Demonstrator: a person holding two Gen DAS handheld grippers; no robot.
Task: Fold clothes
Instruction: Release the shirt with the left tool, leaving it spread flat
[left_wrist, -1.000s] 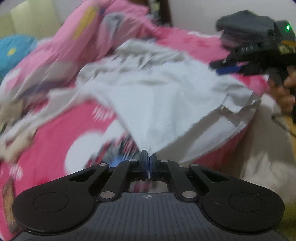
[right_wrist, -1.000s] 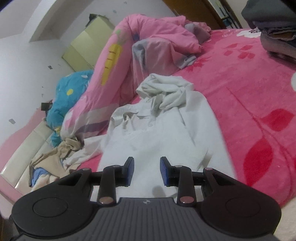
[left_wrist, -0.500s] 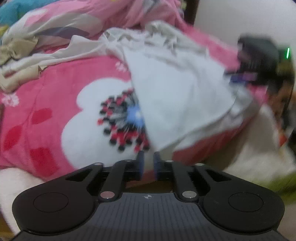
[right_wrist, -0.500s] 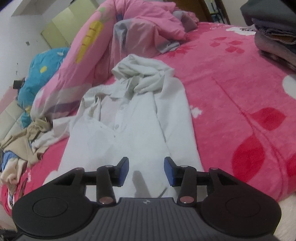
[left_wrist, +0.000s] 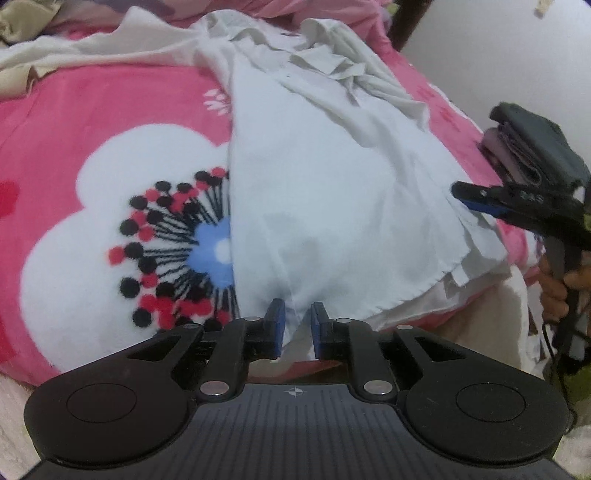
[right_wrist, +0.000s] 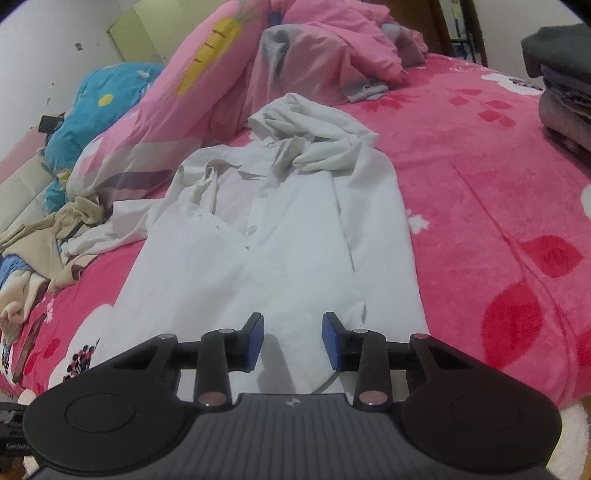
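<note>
A white button shirt (left_wrist: 332, 192) lies front-up along the pink flowered bed (left_wrist: 92, 110), its hem at the near edge. My left gripper (left_wrist: 297, 328) sits at the hem's left corner. Its jaws are closing, a narrow gap still shows, and a fold of hem stands between the pads without being pinched. My right gripper (right_wrist: 291, 339) hovers over the hem's right part of the shirt (right_wrist: 266, 240). Its jaws are also closing and hold nothing. In the left wrist view, that right gripper (left_wrist: 465, 197) reaches in from the right, held by a hand (left_wrist: 554, 291).
A stack of folded dark clothes (right_wrist: 565, 92) stands at the bed's far right. A bunched pink duvet (right_wrist: 314, 48) and a blue pillow (right_wrist: 96, 96) lie behind the shirt. Loose beige garments (right_wrist: 48, 236) are heaped at the left. The bed edge runs just under both grippers.
My left gripper let go of the shirt hem it was pulling and dropped toward the bed edge. The shirt went from lifted to lying flat. My right gripper stayed over the hem.
</note>
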